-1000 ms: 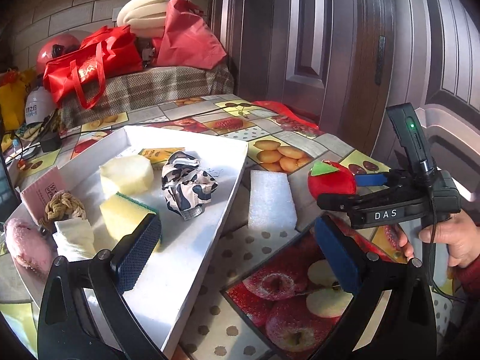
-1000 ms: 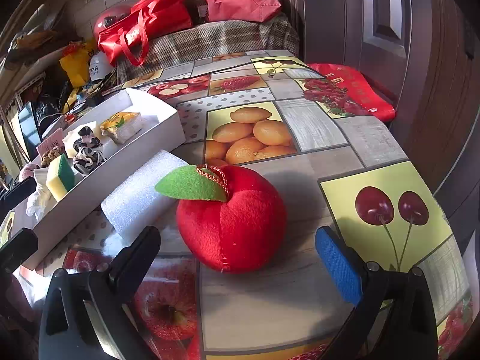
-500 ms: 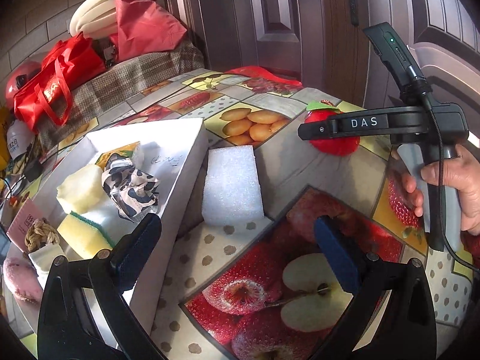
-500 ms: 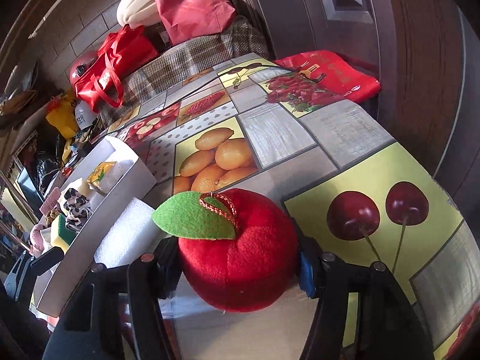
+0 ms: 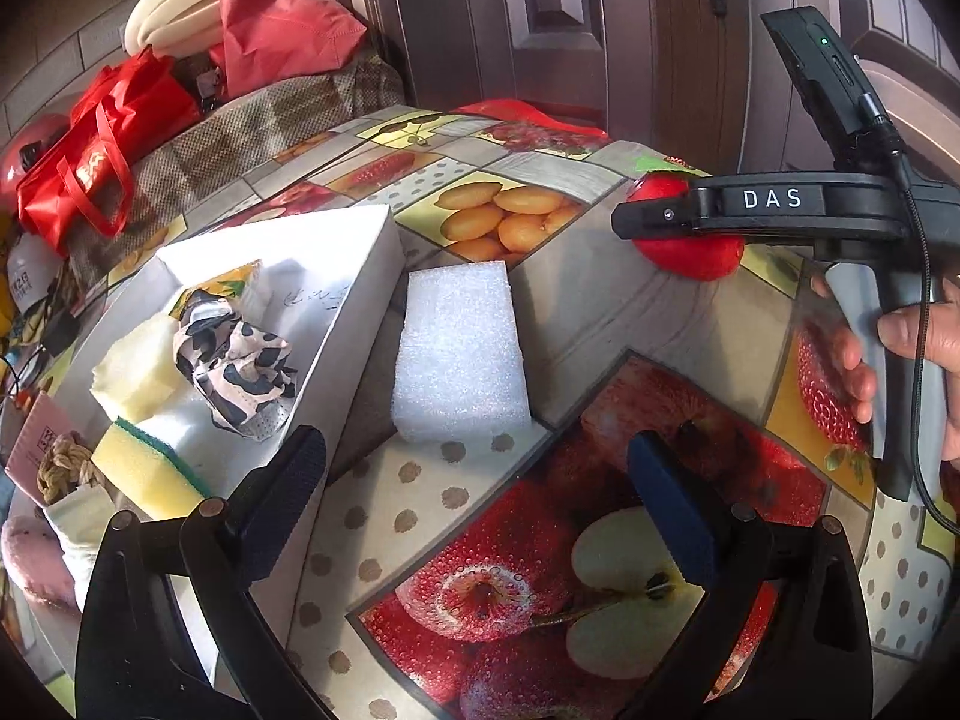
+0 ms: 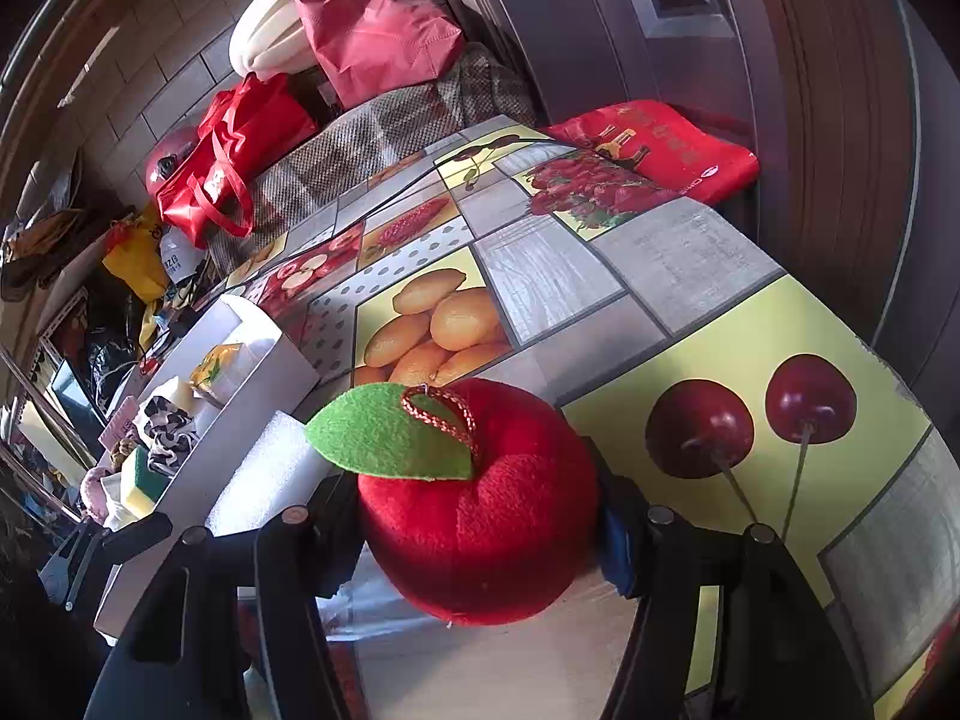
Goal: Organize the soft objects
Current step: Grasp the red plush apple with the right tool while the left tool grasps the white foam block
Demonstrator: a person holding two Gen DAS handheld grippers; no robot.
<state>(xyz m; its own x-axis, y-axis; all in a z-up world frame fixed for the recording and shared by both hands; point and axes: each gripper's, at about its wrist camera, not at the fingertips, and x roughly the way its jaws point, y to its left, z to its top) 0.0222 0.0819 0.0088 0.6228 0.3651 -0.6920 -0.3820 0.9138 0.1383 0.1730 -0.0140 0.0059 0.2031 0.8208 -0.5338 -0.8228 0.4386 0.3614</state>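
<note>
Fruit-print oilcloth (image 5: 600, 312) covers the table, with bags heaped on a checked cloth at the back wall. At the left sits the white tray (image 5: 366, 276), already holding a sponge (image 5: 144, 468), a cream foam piece (image 5: 132, 360) and a crumpled patterned cloth (image 5: 231, 360). Just beside its right wall lies a white foam block (image 5: 459, 354). The left gripper (image 5: 474, 504) hangs over the table in front of that block, jaws spread, nothing between them. Further right, the right gripper (image 6: 480, 528) pinches the plush apple (image 6: 480, 504) by its flanks; the jaws are easing open a touch, yet the pads still press on the plush.

To do this well, I would hold the squeeze just firm enough that the apple does not slip, lift it clear of the tray wall, and set it in the bare patch near the cloth.

Whether the apple rests on the table is hard to tell. The tray's near-left corner is cut off, and both right pads are mostly hidden behind the plush.
</note>
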